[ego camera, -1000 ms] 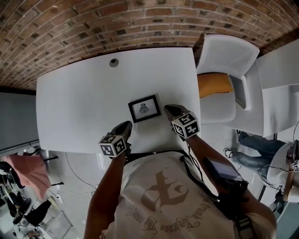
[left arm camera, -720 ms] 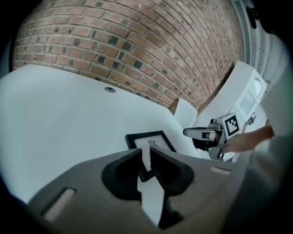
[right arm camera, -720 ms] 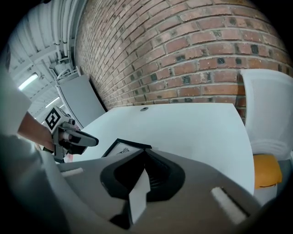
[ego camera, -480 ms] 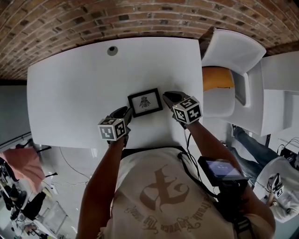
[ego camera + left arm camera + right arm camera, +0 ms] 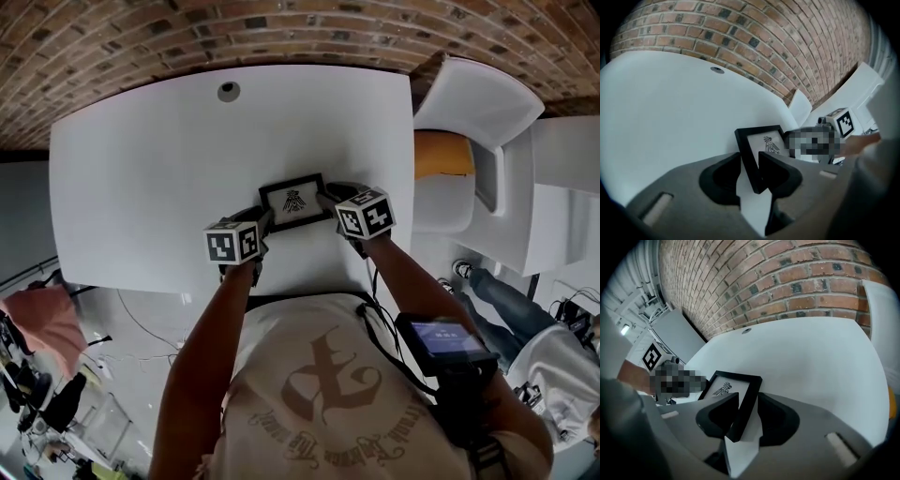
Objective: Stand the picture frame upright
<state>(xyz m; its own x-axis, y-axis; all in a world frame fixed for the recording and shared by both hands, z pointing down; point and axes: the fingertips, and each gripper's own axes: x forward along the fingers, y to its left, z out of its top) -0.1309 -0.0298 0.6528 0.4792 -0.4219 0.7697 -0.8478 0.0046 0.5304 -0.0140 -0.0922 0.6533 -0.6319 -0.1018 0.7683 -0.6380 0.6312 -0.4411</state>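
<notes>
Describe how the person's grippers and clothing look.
The left gripper and right gripper are grey and black, each bearing a white cube with black square markers. Their jaws have just been opening, the picture frame between them. The T-shirt is beige.

fingers [image 5: 780, 176] newly apart, astride picture frame [image 5: 294, 201]

Beige T-shirt [image 5: 319, 375] here, darker gothic print, black strap [image 5: 380, 330] across it. Left gripper [image 5: 265, 221] and right gripper [image 5: 328, 197]: dark grey, white marker cubes [image 5: 232, 242].
</notes>
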